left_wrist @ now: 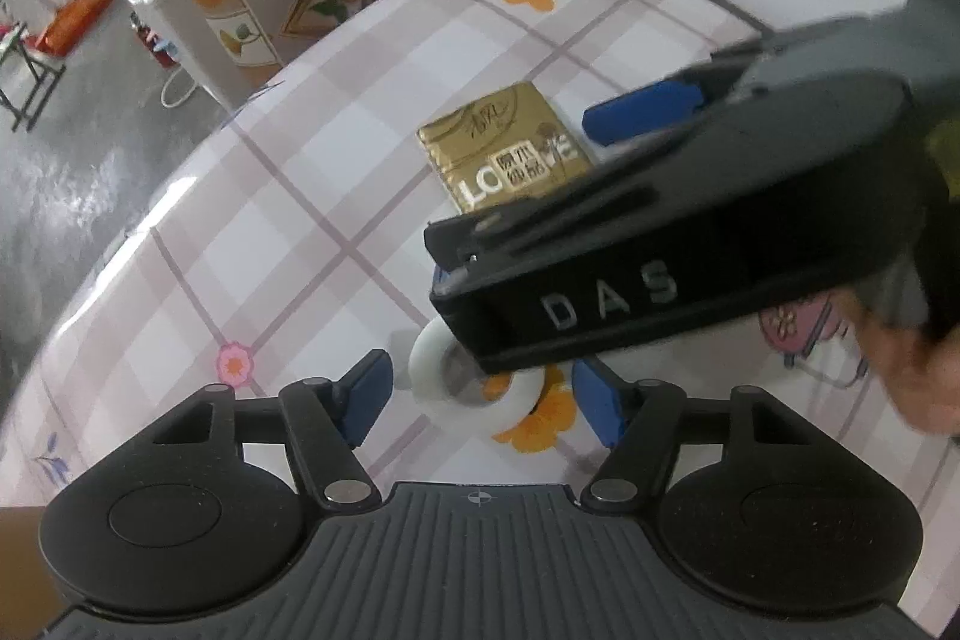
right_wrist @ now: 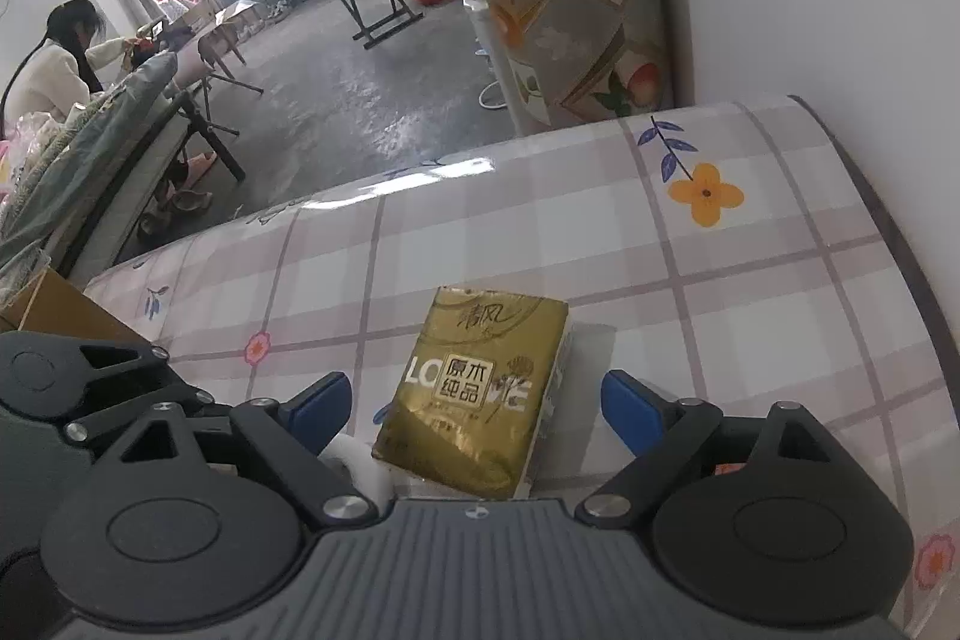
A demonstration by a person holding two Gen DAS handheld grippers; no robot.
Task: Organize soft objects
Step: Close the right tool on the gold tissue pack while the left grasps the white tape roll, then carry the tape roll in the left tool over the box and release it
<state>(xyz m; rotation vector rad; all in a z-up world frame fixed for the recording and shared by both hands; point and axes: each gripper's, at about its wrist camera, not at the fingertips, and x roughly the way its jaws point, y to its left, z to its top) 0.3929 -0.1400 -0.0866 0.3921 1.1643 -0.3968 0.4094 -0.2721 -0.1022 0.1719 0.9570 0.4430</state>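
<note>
Gold tissue pack (right_wrist: 480, 394) flat on checked counter (right_wrist: 750, 280), between wide-spread right hand-held gripper (right_wrist: 477, 403) fingers; left hand-held gripper (left_wrist: 480, 403), also wide, flanks white tape roll (left_wrist: 432, 376) nearby.

Both the left claw (left_wrist: 480, 400) and right claw (right_wrist: 477, 403) are black, blue-padded, silver-screwed; one housing reads "DAS".

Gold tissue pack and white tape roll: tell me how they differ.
The gold foil tissue pack is a flat rectangular packet with printed lettering; the white tape roll is a plain ring with an open centre. The pack sits between the open right gripper; the roll sits between the open left gripper. Both lie on the checked tablecloth.
</note>
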